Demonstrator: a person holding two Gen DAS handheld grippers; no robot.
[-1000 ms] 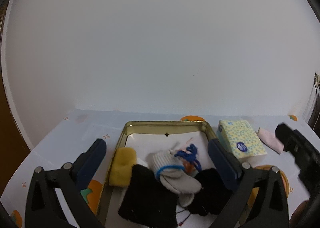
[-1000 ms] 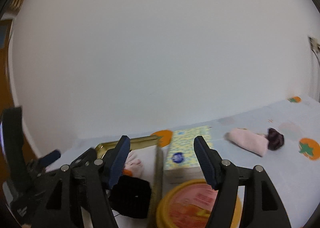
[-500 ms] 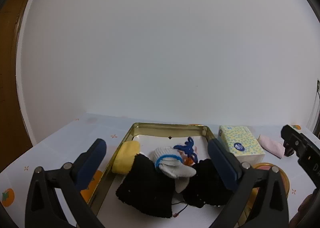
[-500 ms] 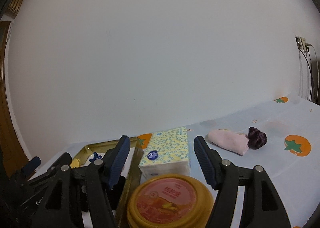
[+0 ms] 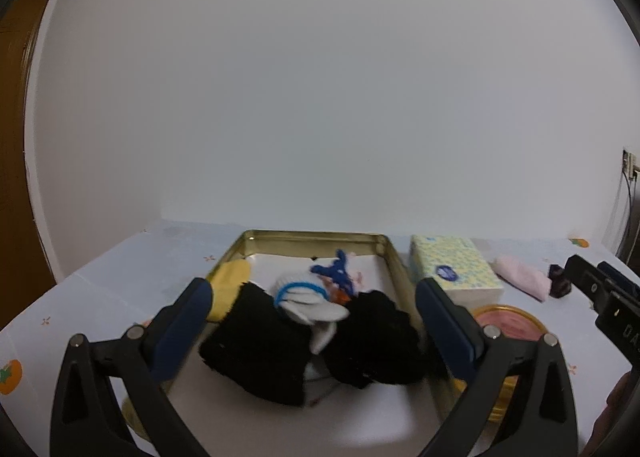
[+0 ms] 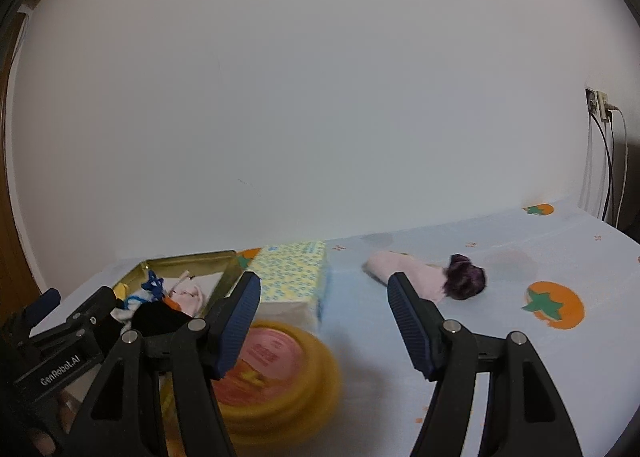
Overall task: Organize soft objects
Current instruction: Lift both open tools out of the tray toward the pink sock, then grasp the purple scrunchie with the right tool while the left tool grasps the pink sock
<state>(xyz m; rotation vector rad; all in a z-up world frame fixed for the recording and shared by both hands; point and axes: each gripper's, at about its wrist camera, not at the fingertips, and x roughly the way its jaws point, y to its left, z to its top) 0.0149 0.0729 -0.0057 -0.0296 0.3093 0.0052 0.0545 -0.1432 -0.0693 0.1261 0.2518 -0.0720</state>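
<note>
Left wrist view: tablecloth [image 5: 120,281] with orange fruit print fills lower frame. Gold tin tray [image 5: 394,257] sits centre, holding black cloth pieces [image 5: 260,349], a white sock [image 5: 308,301] with blue band, a yellow item [image 5: 230,281], blue cord [image 5: 336,269]. Left gripper [image 5: 312,317] jaws wide apart, empty. Right wrist view: right gripper [image 6: 324,321] open, empty; tissue pack [image 6: 292,277] centre, yellow-lidded tub [image 6: 272,373] blurred below it, pink sock [image 6: 404,269] touching dark purple scrunchie [image 6: 466,277] at right of centre.
</note>
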